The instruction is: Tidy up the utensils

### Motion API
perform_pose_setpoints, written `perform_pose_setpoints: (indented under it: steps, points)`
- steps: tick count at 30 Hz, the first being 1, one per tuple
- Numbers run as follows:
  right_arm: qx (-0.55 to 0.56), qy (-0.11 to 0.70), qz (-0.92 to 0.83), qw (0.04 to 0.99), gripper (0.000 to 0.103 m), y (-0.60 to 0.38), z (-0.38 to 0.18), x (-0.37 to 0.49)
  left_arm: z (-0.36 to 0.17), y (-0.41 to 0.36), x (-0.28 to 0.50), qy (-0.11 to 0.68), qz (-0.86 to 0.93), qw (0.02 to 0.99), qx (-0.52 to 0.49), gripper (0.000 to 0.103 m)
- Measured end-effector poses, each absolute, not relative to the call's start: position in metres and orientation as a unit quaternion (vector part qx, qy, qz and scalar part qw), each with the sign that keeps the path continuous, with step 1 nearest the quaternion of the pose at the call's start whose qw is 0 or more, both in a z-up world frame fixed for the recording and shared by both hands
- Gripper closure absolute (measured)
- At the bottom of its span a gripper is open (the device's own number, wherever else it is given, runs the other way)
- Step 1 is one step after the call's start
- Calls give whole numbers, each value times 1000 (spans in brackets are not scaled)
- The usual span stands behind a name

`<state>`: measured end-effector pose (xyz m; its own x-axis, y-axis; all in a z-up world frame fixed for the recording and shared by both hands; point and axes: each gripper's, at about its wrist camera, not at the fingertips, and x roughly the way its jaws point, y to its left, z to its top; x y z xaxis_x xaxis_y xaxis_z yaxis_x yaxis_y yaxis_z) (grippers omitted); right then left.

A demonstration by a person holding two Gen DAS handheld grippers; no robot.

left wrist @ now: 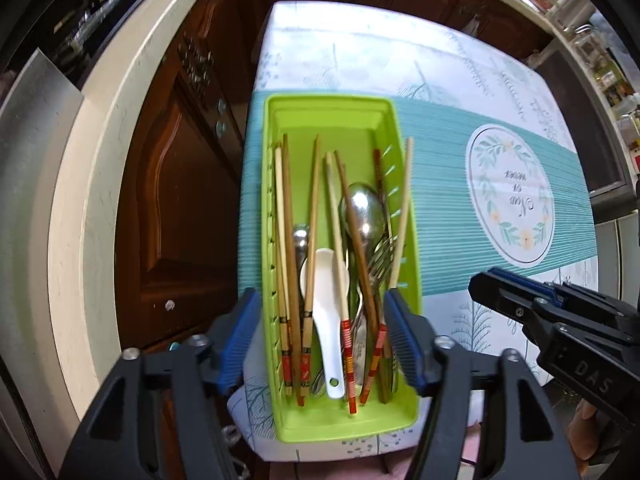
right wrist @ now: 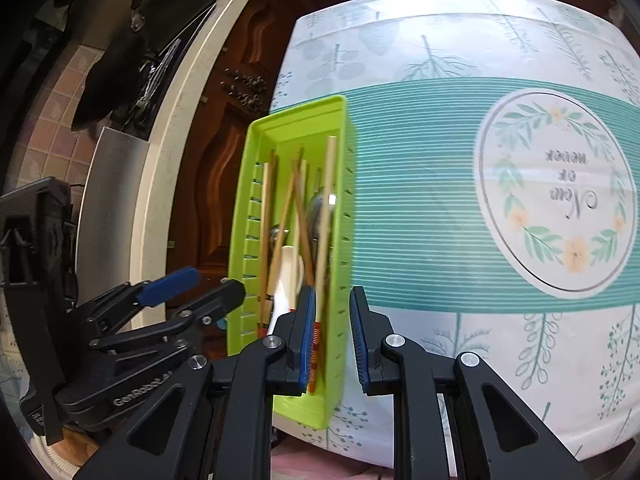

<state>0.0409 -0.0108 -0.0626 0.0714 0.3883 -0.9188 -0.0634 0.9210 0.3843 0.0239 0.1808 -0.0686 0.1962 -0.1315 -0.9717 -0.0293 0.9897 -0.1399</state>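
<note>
A lime-green utensil tray lies along the table's left edge. It holds several chopsticks, a white ceramic spoon, a metal spoon and a fork. One pale chopstick rests on the tray's right wall. My left gripper hangs open over the tray's near end, its pads about as far apart as the tray is wide and gripping nothing. My right gripper is narrowly open. The tray wall and a red-banded chopstick show in its gap. From the left wrist, the right gripper is right of the tray.
A tablecloth with teal stripes and a round leaf emblem covers the table right of the tray. A dark wooden cabinet and a pale countertop edge run close along the left. The left gripper shows beside the tray.
</note>
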Motion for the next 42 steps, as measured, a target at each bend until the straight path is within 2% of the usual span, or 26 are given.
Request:
perform_pose_setpoints:
  steps: [4, 8, 24, 39, 42]
  points:
    - [118, 657, 133, 733, 86, -25, -62, 28, -60, 173, 13, 598, -30, 799, -52, 20]
    - [112, 640, 121, 750, 86, -35, -53, 13, -52, 166, 5, 573, -26, 818, -45, 15]
    - [102, 580, 126, 798, 86, -48, 6, -19, -55, 153, 9, 550, -22, 834, -45, 14]
    - [73, 563, 84, 819, 85, -58, 15, -25, -35, 117, -2, 521, -51, 851, -33, 14]
    - [63, 559, 75, 823, 84, -62, 16, -26, -31, 114, -3, 515, -47, 855, -40, 10]
